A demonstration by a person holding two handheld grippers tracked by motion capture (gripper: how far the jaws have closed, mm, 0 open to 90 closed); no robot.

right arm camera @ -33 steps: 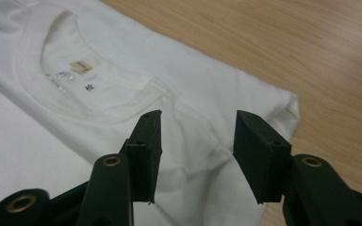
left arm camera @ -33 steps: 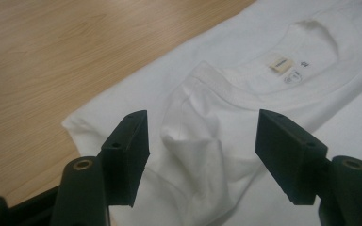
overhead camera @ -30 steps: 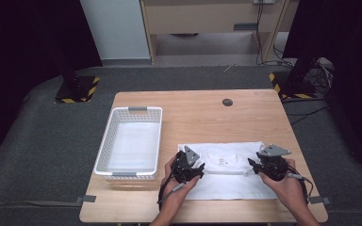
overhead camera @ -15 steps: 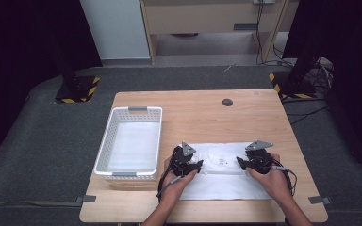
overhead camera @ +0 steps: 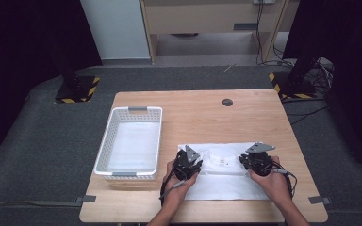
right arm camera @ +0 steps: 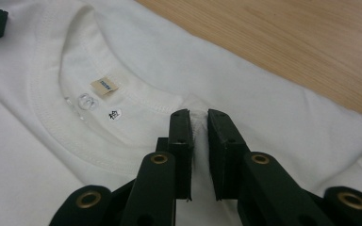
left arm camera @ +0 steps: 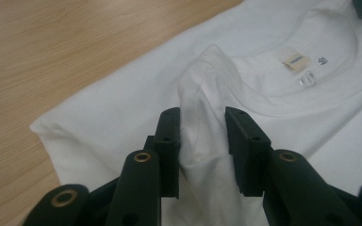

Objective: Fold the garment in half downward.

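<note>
The left gripper [left arm camera: 201,141] has just been closing its black jaws on a raised fold of the soft white cotton T-shirt [overhead camera: 226,172] beside the ribbed collar [left arm camera: 283,89]; the right gripper [right arm camera: 199,141] has closed too, pinching a thin ridge at the collar's other side (its pads nearly meet). The shirt lies flat on the pale wooden table [overhead camera: 207,113], partly hidden under both hands, near a white slatted plastic basket [overhead camera: 109,141].
</note>
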